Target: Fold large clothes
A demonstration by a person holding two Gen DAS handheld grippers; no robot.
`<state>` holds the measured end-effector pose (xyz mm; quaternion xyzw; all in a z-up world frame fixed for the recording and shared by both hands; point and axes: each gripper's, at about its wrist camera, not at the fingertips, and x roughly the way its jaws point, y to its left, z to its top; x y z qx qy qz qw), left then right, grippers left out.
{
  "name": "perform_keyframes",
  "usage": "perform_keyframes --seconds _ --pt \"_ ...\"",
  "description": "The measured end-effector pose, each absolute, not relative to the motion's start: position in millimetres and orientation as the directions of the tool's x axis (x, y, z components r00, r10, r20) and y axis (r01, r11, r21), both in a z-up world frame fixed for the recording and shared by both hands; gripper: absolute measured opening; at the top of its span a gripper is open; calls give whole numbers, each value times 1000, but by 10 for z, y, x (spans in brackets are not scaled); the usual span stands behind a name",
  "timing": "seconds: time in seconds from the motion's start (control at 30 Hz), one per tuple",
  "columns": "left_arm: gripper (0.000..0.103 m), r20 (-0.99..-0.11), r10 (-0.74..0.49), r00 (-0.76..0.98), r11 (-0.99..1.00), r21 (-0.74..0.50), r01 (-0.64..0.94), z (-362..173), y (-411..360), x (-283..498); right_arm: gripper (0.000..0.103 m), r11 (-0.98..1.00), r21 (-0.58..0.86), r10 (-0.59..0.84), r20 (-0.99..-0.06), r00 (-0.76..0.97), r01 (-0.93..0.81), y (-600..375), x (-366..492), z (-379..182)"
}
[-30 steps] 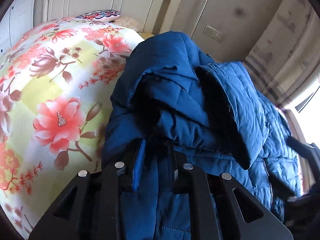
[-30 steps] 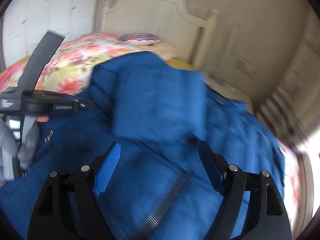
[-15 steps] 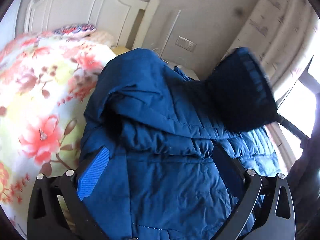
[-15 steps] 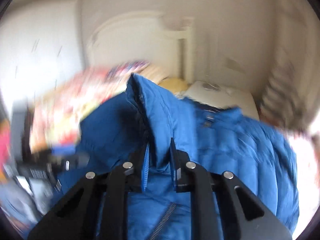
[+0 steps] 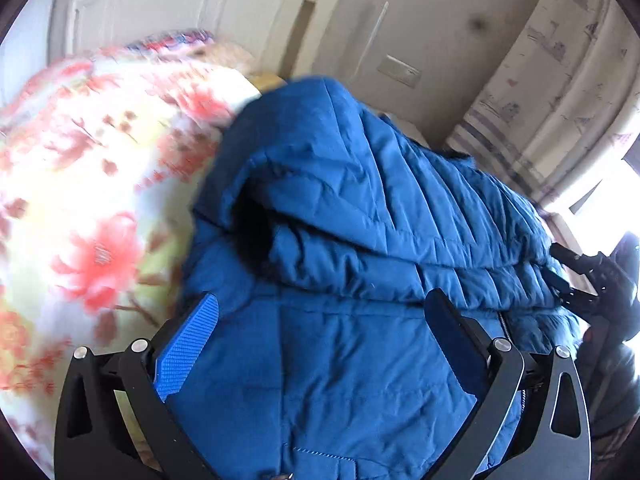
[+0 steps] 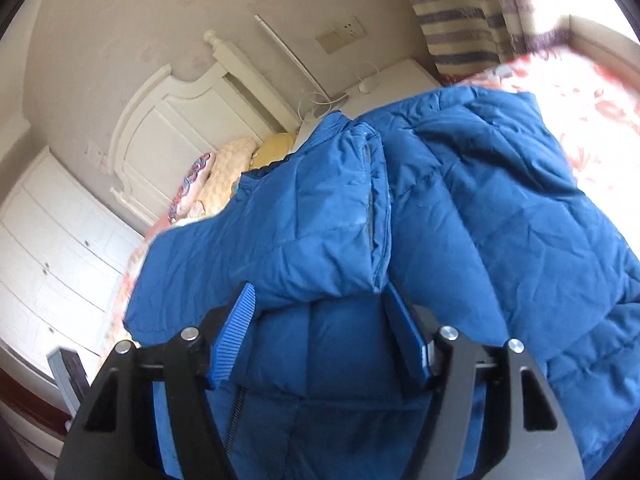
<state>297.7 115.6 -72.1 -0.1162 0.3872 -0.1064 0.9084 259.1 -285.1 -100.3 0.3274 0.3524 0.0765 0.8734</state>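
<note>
Blue jacket [image 5: 360, 240] on bed | left tongs [image 5: 320, 316] apart | right tongs [image 6: 320, 300] apart | wardrobe [image 6: 52, 248] right view only

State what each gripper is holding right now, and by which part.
Nothing: left gripper and right gripper are both open over the blue puffer jacket.

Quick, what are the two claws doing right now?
Left claw: open, holding nothing, over the jacket.
Right claw: open, jacket fold between its fingers, not pinched.

Both tools have let go — right tool [image 6: 320, 312] released the jacket [image 6: 460, 220] last.
</note>
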Motion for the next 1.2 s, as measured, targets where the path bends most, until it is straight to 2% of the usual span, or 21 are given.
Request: perform_keyframes --seconds 0.07,0.13,0.17,0.2,0.27,0.37,0.47,0.57,0.7,0.83,0.9,0.93,0.97,1.03,1.1,1.2 --pt "99 -684 -221 695 966 -252 59 -620 1156 2965 67 756 647 382 -557 737 97 -2867 2672 -1013" --pt "99 -715 -217 664 966 -256 41 -586 1167 3061 67 754 648 384 -564 731 105 -2844 2716 -997" --pt "99 -726 -212 654 967 -253 32 -593 1173 3114 63 751 650 383 -568 729 112 -2836 2743 -1008" --pt "99 -753 -150 641 980 -199 -5 -628 1165 3195 57 748 652 380 -573 726 124 -2828 2773 -1036" --pt "99 -794 -75 604 990 -133 -52 -742 1180 3342 25 753 646 375 -576 726 123 -2786 2831 -1039" --pt "99 -817 -67 573 986 -141 -86 -915 1238 3401 17 780 624 365 -511 778 43 -2685 2700 -778" --pt "99 -801 -61 596 987 -137 -84 -921 1253 3351 16 797 602 365 -420 831 -46 -2657 2436 -390" --pt "99 -796 -65 602 986 -143 -83 -921 1267 3334 16 809 585 329 -382 863 -49 -2831 2085 -198" --pt "99 -791 -67 609 987 -142 -76 -924 1266 3293 16 812 582 290 -459 840 38 -3146 1860 -477" --pt "99 -790 -67 609 987 -142 -76 -920 1239 3304 16 782 603 299 -585 754 158 -3275 1883 -1132" --pt "99 -789 -68 610 987 -143 -75 -921 1237 3297 18 779 606 305 -588 749 159 -3258 1877 -1149" --pt "99 -788 -71 611 986 -148 -76 -920 1244 3297 24 791 591 301 -599 742 157 -3243 1886 -1090" --pt "99 -788 -72 611 986 -150 -77 -921 1250 3302 35 808 561 269 -622 735 179 -3238 1865 -1029" --pt "99 -787 -72 613 985 -151 -78 -912 1247 3297 45 849 450 98 -647 756 276 -3242 1735 -801" --pt "99 -787 -71 613 985 -151 -79 -909 1249 3295 45 886 348 -43 -596 802 307 -3166 1622 -536" --pt "99 -788 -68 612 986 -147 -79 -905 1234 3294 48 960 220 -27 -540 841 173 -2783 1728 -235"
